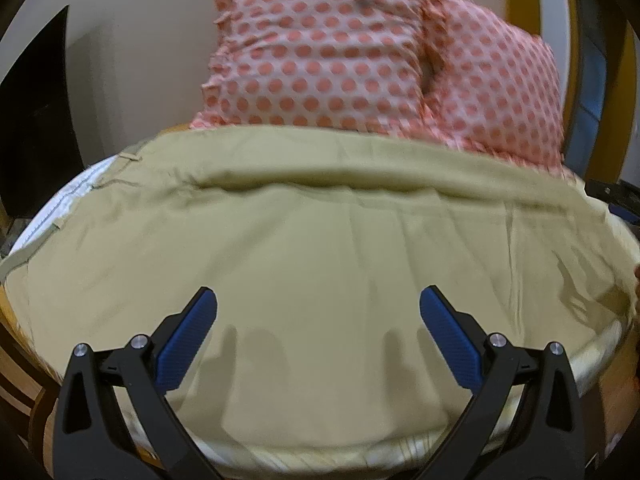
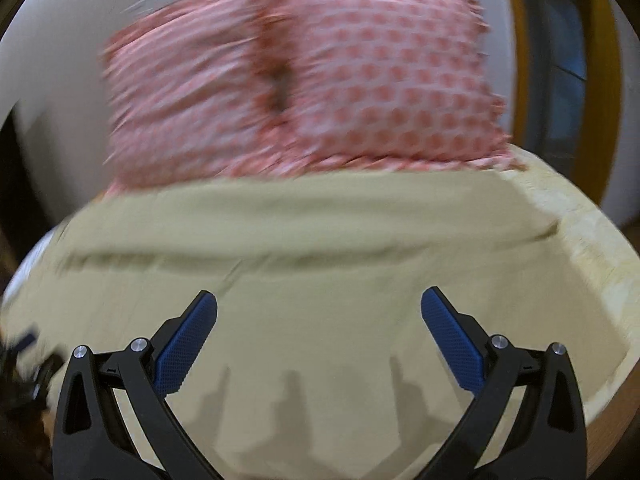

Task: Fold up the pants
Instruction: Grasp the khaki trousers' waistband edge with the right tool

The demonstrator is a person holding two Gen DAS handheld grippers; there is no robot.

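Khaki pants (image 1: 320, 240) lie spread flat across a bed, with the waistband and white inner lining at the far left (image 1: 76, 192). They also fill the right wrist view (image 2: 320, 248), which is motion blurred. My left gripper (image 1: 318, 304) is open and empty, hovering above the near part of the pants. My right gripper (image 2: 319, 304) is open and empty, also above the near part of the pants. A long horizontal crease (image 1: 320, 186) runs across the fabric beyond the fingers.
Two pink pillows with red dots (image 1: 360, 52) stand against the wall behind the pants; they also show in the right wrist view (image 2: 320, 92). The pale bed sheet (image 2: 592, 248) shows to the right. A wooden bed edge (image 1: 16, 364) is at lower left.
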